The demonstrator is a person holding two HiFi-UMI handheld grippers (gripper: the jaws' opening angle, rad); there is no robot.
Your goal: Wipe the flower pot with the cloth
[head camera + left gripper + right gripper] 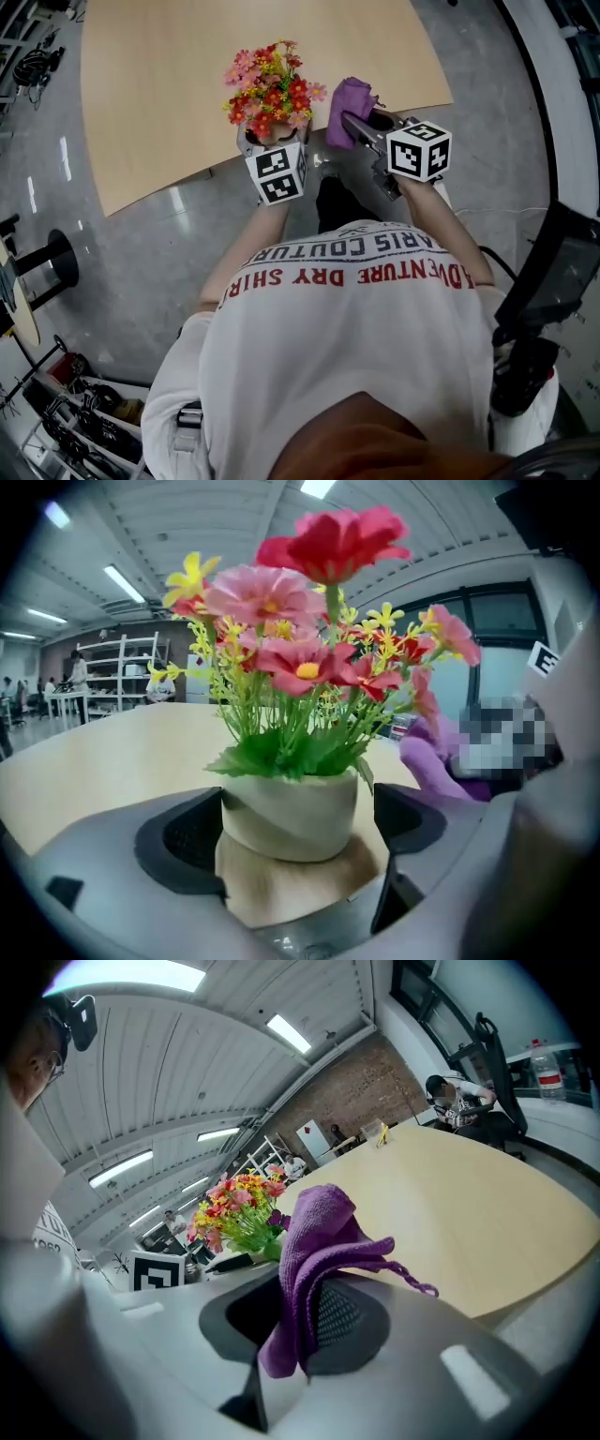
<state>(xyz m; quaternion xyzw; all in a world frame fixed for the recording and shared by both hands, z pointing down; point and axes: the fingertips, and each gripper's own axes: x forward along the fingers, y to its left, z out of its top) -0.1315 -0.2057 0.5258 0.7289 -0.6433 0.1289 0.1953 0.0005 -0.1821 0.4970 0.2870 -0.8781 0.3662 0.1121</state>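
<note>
My left gripper [295, 829] holds the flower pot [291, 808] between its jaws. They stand at a middling width, with the left pad against the pot's side and the right pad close on the other. The pot is upright, and its flowers [300, 649] rise above the jaws and spread wider than the pot. Under the pot, between the jaws, a patch of table [169, 94] shows.

From the head view, the pot is right at the table's near curved edge. That edge runs slantwise just behind my left gripper, with grey floor [141, 281] on my side of it. Ahead of the left gripper and off to its left, the table lies bare and wide.

My right gripper [300, 1326] is narrowed down on the purple cloth [319, 1232]. A fold is pinched between the pads, and the rest bunches up above the jaws with a frayed corner drooping to the right. The pot and flowers are to the left of this gripper and a little ahead, near but apart from the cloth. To the right of the right gripper the table runs bare to its rounded far edge.
</note>
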